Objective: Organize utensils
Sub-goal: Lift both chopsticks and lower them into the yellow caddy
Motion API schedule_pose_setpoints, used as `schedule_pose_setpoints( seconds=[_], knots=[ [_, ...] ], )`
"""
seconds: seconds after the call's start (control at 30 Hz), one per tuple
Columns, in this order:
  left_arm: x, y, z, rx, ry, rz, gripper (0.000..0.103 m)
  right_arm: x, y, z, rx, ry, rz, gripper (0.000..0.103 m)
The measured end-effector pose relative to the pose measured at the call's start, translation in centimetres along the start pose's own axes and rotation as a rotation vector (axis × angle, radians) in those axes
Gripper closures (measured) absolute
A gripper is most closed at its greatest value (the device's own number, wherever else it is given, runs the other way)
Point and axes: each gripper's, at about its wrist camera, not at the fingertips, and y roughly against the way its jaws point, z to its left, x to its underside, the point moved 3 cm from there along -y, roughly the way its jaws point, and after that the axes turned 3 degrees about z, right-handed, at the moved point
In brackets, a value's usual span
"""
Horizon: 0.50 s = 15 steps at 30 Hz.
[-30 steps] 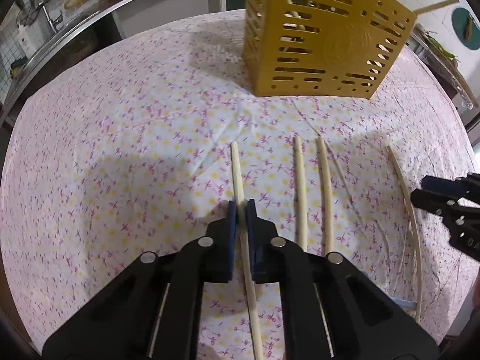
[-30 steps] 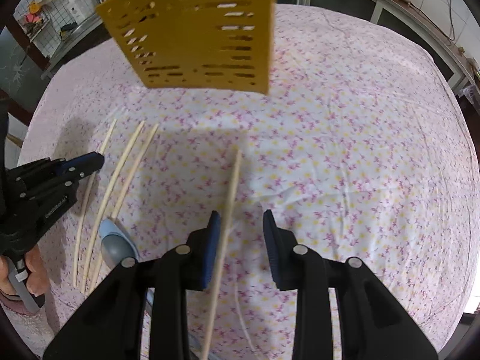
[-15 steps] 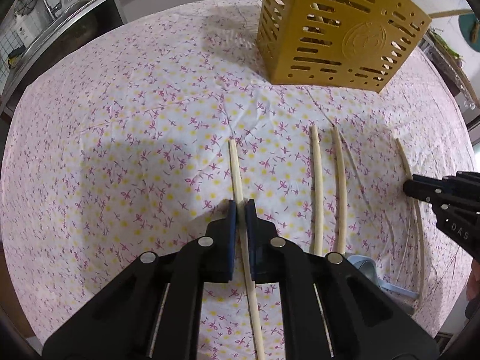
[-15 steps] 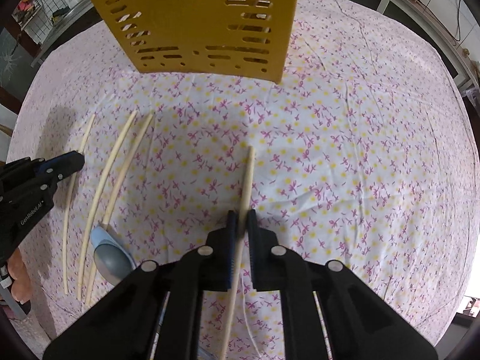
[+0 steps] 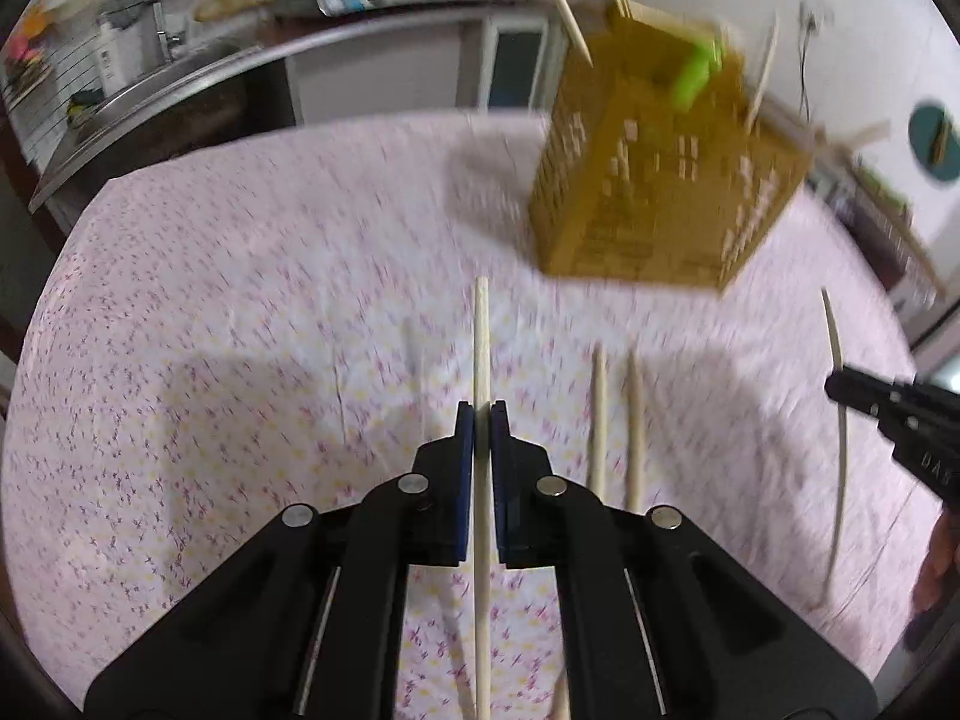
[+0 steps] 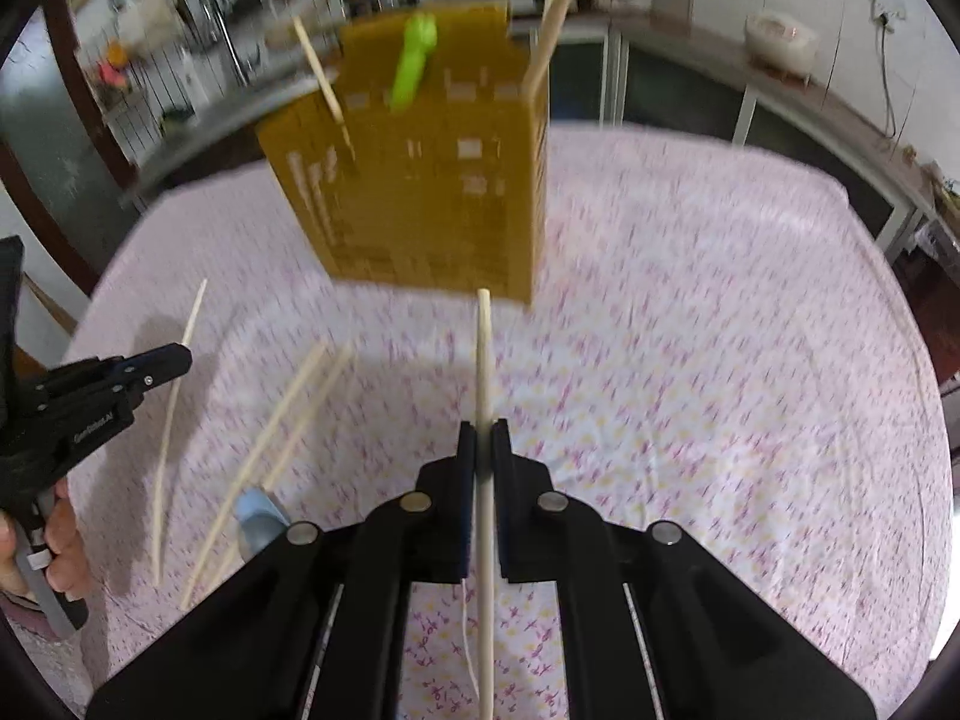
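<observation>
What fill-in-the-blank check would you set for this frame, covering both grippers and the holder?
1. Each gripper's jaws are shut on a single ____.
2. The perforated utensil holder is ____ in colour.
3. The bright handle sticking out of the holder's top is ____.
4. The light blue spoon lies on the floral ____.

Missing words: chopstick; yellow; green; tablecloth

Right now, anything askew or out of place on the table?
Nothing damaged. Loose chopsticks lie scattered on the tablecloth beside a blue spoon, not in the yellow holder. Left gripper and right gripper each clamp one chopstick.
</observation>
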Motion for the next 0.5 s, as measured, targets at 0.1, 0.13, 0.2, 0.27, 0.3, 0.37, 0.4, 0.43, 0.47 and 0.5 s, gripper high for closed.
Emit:
schedule_pose_setpoints(
  seconds=[0.1, 0.13, 0.2, 0.27, 0.3, 0.37, 0.4, 0.43, 0.47, 0.5],
  knots=[
    [-0.7, 1.3, 0.4, 0.002, 0.032, -0.073, 0.098, -0.2, 1.3, -1.9, -0.027, -0.011, -0.097, 0.097],
    [-0.9, 2.4, 0.2, 0.020, 0.036, -0.125, 0.098, -0.1, 1.9, -2.4, -0.029, -0.012, -0.121, 0.097],
    [-1.3, 3.5, -0.1, 0.026, 0.039, -0.176, 0.098, -0.7, 2.8, -2.8, -0.034, -0.025, -0.179, 0.097],
    [-1.9, 4.8, -0.4, 0.023, 0.043, -0.239, 0.098, -1.4, 3.4, -2.4, -0.046, -0.046, -0.217, 0.097],
    [-2.1, 5.2, -0.5, 0.021, 0.041, -0.260, 0.098, -1.5, 3.6, -2.4, -0.053, -0.055, -0.231, 0.097],
    [-2.4, 5.5, -1.3, 0.013, 0.021, -0.276, 0.098, -1.7, 4.0, -2.3, -0.054, -0.064, -0.252, 0.097],
    [-2.4, 5.7, -1.6, 0.018, 0.009, -0.277, 0.098, -1.8, 4.1, -2.3, -0.059, -0.065, -0.267, 0.097],
    [-2.5, 5.8, -2.0, 0.010, -0.002, -0.285, 0.098, -1.9, 4.1, -2.2, -0.058, -0.065, -0.279, 0.097],
    [-2.3, 5.9, -2.3, 0.004, -0.009, -0.292, 0.098, -1.9, 4.1, -2.2, -0.055, -0.065, -0.294, 0.097],
    [-2.3, 6.2, -2.3, 0.004, -0.013, -0.296, 0.098, -1.8, 4.3, -2.2, -0.054, -0.066, -0.310, 0.097]
  ],
)
